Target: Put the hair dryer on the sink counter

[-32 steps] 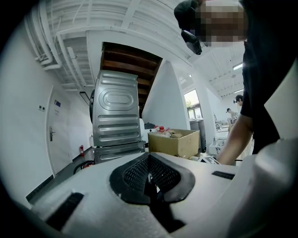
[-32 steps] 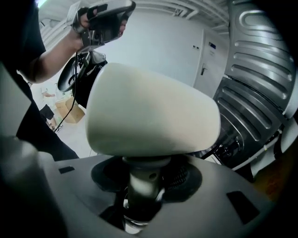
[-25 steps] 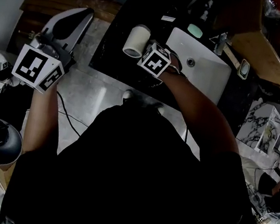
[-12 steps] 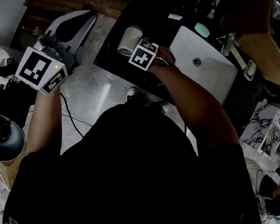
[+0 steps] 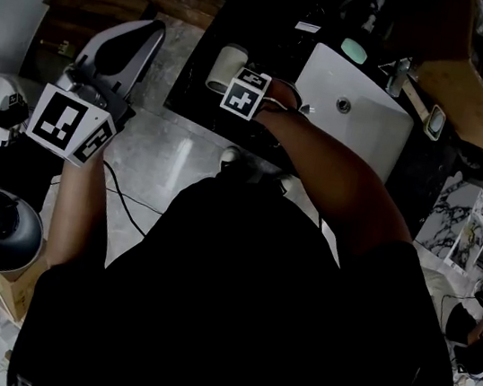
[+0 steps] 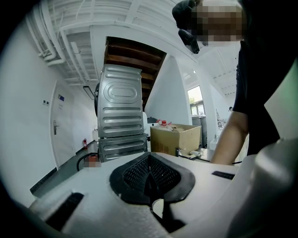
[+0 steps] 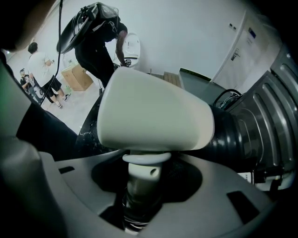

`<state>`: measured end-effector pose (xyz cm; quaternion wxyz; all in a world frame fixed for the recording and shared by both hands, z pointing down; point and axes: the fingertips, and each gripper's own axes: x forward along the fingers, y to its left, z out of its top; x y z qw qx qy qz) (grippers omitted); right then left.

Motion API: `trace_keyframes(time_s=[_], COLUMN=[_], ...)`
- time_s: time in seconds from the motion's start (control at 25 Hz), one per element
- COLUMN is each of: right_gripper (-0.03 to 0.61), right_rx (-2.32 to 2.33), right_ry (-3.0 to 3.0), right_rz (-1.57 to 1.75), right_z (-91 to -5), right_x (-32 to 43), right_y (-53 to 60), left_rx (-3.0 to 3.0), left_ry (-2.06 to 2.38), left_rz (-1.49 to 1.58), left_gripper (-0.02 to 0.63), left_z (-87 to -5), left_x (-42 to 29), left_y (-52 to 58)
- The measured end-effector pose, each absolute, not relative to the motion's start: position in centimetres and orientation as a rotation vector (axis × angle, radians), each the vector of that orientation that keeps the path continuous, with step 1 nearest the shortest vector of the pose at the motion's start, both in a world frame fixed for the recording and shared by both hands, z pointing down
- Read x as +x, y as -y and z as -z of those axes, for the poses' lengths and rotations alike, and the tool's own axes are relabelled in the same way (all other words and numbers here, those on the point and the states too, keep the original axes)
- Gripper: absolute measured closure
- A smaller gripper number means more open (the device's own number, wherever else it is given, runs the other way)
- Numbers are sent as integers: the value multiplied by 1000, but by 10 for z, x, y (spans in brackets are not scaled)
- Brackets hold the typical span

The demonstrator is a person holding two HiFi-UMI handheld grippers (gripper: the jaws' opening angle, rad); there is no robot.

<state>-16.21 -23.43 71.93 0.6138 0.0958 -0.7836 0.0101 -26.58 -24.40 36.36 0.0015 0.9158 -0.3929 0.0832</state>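
Hair dryer (image 5: 225,68) at sink counter (image 5: 184,99), 11 o'clock.
Right gripper (image 7: 141,186) clamps its handle; left gripper (image 6: 150,176) closed, empty, 9 o'clock.

No legible text; small blue wall sign (image 6: 62,97) too tiny to read

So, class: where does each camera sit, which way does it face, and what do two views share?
Head view: on the head, steeply down at sink counter; both arms show.
Left gripper view: on left claw, level across the room; shut, empty.
Right gripper view: on right claw, downward; grips the hair dryer, also in head view.
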Motion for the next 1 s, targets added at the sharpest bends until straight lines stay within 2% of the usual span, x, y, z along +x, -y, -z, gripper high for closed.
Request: trace_keyframes(time_s=[0.68, 0.8, 1.0], right_gripper=[373, 349, 344], right_rx=[225, 184, 177], right_ry=[1838, 1852, 1869], right_rz=[-47, -72, -78], right_z=[-720, -716, -713], right_x=[-163, -167, -166], right_y=[236, 231, 230], left_rx=[2857, 2856, 2856], left_ry=[1211, 1213, 1206], left_rz=[-269, -267, -266], left_gripper=[598, 598, 598], left_z=[-373, -371, -373], left_x=[-258, -258, -253], left_y=[241, 241, 240])
